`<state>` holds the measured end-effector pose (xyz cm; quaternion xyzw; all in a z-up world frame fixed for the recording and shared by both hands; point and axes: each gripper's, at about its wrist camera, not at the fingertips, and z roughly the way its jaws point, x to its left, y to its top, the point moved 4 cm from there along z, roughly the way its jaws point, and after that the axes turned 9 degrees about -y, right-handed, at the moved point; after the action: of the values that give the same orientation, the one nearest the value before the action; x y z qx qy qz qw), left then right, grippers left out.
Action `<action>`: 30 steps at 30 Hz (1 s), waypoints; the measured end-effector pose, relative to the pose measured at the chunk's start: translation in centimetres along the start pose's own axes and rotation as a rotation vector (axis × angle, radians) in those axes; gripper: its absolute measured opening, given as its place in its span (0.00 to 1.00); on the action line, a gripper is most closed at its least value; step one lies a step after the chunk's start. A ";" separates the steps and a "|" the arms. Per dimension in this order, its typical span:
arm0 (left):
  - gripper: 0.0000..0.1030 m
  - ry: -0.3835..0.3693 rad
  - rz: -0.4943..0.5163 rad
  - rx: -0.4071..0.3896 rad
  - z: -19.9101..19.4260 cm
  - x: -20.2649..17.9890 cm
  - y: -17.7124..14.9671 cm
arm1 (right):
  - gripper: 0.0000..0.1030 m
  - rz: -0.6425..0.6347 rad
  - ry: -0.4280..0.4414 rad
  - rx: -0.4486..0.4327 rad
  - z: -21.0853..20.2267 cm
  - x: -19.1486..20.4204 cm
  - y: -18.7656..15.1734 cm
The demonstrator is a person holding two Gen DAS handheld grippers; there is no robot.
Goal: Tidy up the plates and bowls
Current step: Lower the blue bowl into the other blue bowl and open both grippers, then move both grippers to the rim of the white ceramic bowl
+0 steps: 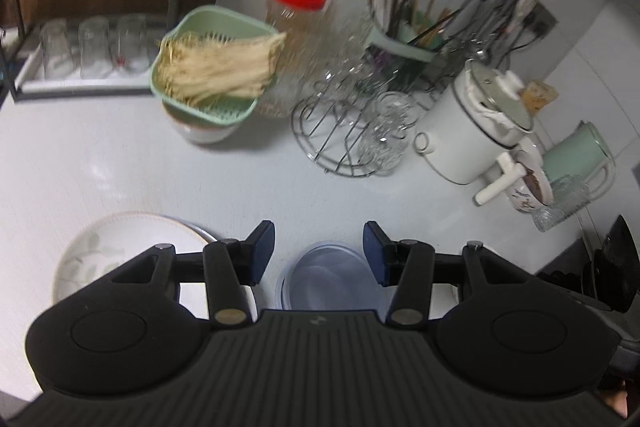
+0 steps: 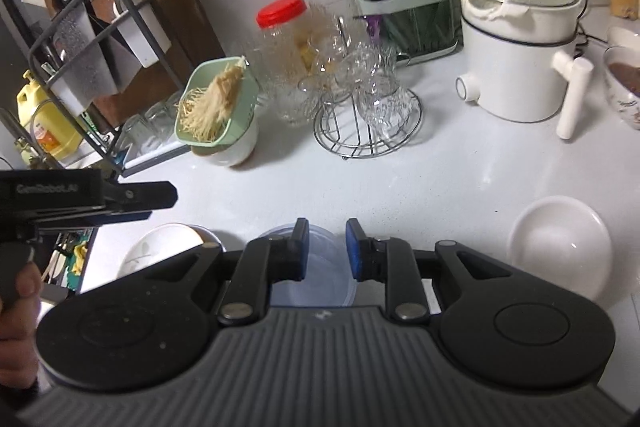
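- The worktop [image 2: 280, 183] carries a leaf-patterned plate [image 1: 100, 251] near left, a clear plastic bowl [image 1: 324, 275] near centre, and a white bowl [image 2: 560, 247] near right.
- The right gripper [image 2: 327, 251], jaws slightly parted and empty, hangs over the clear bowl; the white bowl lies to its right, so this hand looks nearer.
- The left gripper [image 1: 319, 253], jaws apart and empty, also hangs above the clear bowl, with the plate to its left.

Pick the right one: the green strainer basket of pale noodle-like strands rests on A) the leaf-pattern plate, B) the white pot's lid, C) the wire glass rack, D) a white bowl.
D: the green strainer basket sits tilted on the rim of a white bowl, beside the wire glass rack.
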<state>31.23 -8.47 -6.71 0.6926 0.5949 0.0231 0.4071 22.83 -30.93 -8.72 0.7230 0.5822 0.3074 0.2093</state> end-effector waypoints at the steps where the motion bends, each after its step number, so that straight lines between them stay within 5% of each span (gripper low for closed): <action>1: 0.53 0.001 0.008 -0.004 -0.5 -0.1 -0.1 | 0.23 0.001 -0.005 -0.007 -0.4 0.3 -0.1; 14: 0.53 -0.022 0.093 -0.028 -5.0 0.1 -2.5 | 0.23 0.002 -0.081 0.005 -3.3 3.7 -2.9; 30: 0.53 -0.131 0.110 0.024 -3.9 1.4 -5.7 | 0.23 0.037 -0.193 0.012 -4.6 2.0 -5.3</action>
<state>25.00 -5.39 -8.11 0.7292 0.5284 -0.0071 0.4347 16.21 -27.99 -8.49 0.7612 0.5477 0.2367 0.2540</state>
